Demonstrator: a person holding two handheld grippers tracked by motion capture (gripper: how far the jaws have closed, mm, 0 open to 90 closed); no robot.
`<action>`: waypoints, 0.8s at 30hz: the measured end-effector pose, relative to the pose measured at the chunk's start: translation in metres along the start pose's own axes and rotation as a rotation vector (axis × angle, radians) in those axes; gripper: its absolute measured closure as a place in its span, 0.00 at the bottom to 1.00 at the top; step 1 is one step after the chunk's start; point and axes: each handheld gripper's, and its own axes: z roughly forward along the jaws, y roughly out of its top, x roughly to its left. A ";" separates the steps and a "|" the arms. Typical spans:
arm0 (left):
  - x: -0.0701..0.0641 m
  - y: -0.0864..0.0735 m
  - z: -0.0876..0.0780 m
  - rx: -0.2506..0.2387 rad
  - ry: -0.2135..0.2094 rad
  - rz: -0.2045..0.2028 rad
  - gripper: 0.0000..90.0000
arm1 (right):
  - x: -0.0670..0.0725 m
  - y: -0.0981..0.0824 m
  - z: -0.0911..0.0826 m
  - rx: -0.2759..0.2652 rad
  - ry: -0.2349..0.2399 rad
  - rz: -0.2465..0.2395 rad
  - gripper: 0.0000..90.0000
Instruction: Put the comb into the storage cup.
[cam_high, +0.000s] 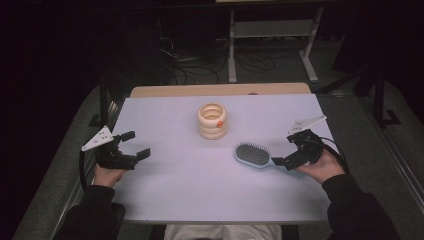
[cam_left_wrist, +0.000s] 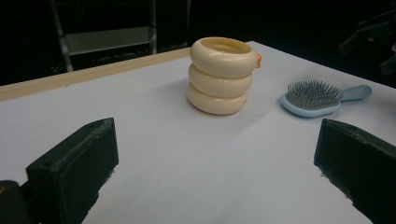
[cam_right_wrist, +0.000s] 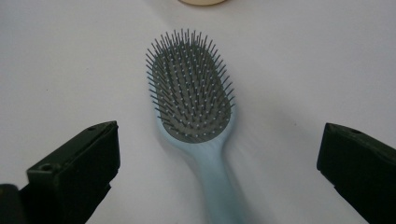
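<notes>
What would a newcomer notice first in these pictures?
First, the light blue hairbrush lying bristles up on the white table, its handle pointing between the wide-open jaws of the right gripper. Next, the cream ringed holder stands upright at the table's middle; the left gripper is open near the left edge.

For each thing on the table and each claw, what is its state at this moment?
Hairbrush: flat on the table, bristles up, handle between the open jaws of the right claw, not gripped.
Cream ring-shaped holder: upright, apart from the hairbrush.
Right claw: open, at the handle.
Left claw: open, holding nothing.
Table: white top, bearing both things.
</notes>
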 end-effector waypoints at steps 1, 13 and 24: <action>0.000 0.000 0.000 0.000 0.001 -0.001 0.00 | 0.000 0.001 0.003 0.008 0.003 -0.004 0.00; 0.000 0.000 0.001 0.008 -0.012 0.000 0.00 | -0.004 0.000 0.017 0.084 0.006 -0.023 0.00; 0.000 0.000 0.001 0.014 -0.013 0.002 0.00 | -0.007 -0.001 0.031 0.154 0.018 -0.034 0.00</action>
